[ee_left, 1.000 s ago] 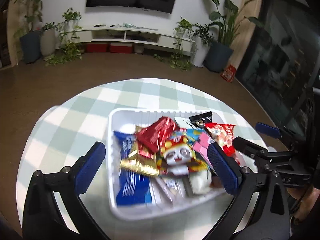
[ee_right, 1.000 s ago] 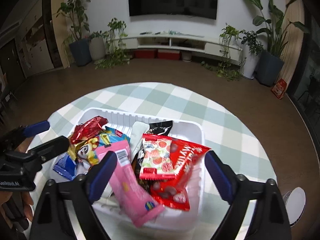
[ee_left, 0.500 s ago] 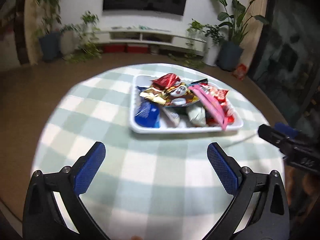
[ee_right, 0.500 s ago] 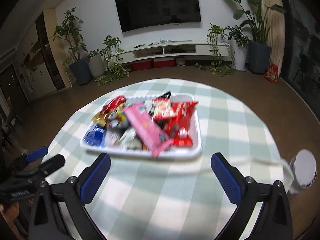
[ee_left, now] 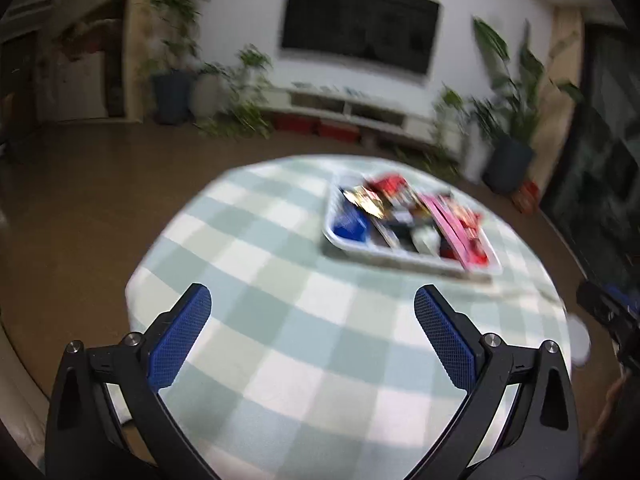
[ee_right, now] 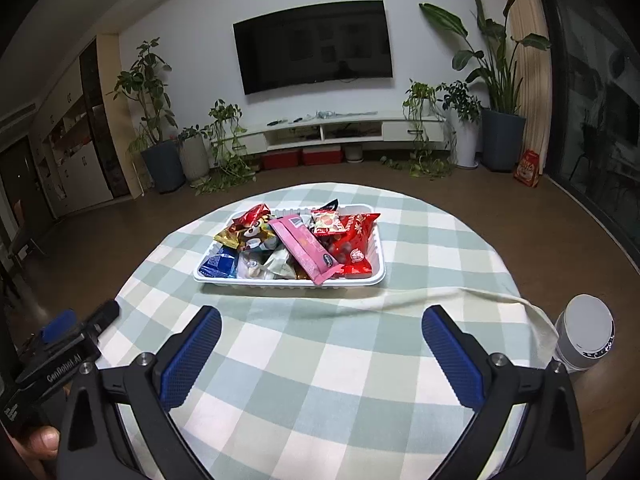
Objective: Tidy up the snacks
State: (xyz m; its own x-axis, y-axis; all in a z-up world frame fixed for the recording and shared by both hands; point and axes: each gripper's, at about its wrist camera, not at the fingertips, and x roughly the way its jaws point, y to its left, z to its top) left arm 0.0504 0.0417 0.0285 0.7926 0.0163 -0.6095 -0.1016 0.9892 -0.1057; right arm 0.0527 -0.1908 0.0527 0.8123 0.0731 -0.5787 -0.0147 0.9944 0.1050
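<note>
A white tray (ee_right: pixel 372 279) full of snack packets sits on the round checked table (ee_right: pixel 320 360). A long pink packet (ee_right: pixel 306 250) lies across red packets (ee_right: pixel 352 240), with a blue packet (ee_right: pixel 218 265) at the tray's left end. The tray also shows, blurred, in the left wrist view (ee_left: pixel 404 258). My right gripper (ee_right: pixel 321 342) is open and empty, well back from the tray near the table's front. My left gripper (ee_left: pixel 312 330) is open and empty, back and to the left of the tray; it also shows at the left of the right wrist view (ee_right: pixel 76 338).
A grey-white cylinder (ee_right: pixel 584 332) stands at the table's right edge beside a fold of tablecloth (ee_right: pixel 480 296). Beyond the table lie brown floor, potted plants (ee_right: pixel 160 132), a low white TV shelf (ee_right: pixel 344 132) and a wall TV (ee_right: pixel 314 50).
Both grippers have pulled back from over the tray to the near side of the table, still open. The left one has also swung to the left. The tray has not moved.
</note>
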